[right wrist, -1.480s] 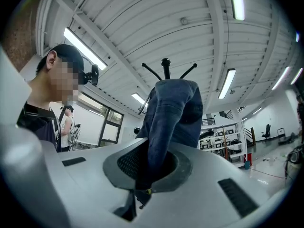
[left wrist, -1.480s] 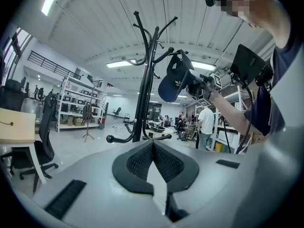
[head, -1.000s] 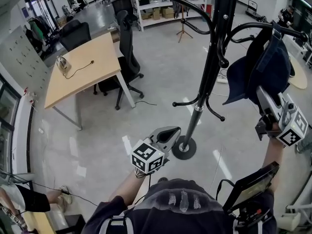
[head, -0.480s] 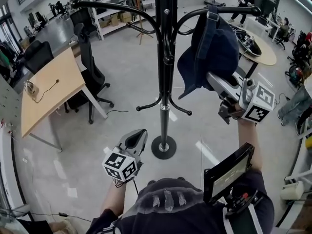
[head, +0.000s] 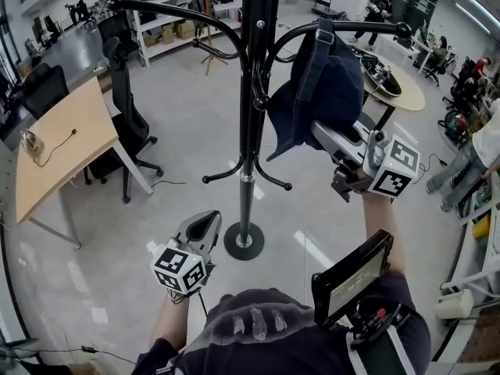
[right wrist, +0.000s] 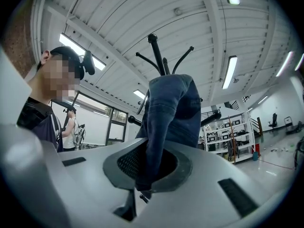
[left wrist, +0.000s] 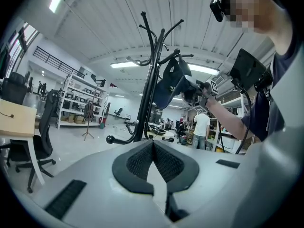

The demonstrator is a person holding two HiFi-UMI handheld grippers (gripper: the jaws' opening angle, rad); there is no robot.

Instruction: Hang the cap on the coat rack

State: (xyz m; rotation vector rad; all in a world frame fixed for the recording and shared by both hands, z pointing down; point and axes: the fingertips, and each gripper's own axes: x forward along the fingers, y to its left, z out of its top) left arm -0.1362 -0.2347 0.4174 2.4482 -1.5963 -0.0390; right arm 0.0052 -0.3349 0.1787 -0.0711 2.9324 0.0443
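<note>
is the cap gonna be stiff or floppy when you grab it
Probably floppy: the cap creases where the right claw pinches it. Likely light, since that one pinch of fabric seems to steady it. Its brim looks stiffer, with a firm curve.

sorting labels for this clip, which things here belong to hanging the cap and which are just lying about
Job in hand:
cap
coat rack
right gripper, shut on the cap

Lying about:
desk
office chair
round table
shelves
left gripper, shut, empty
</note>
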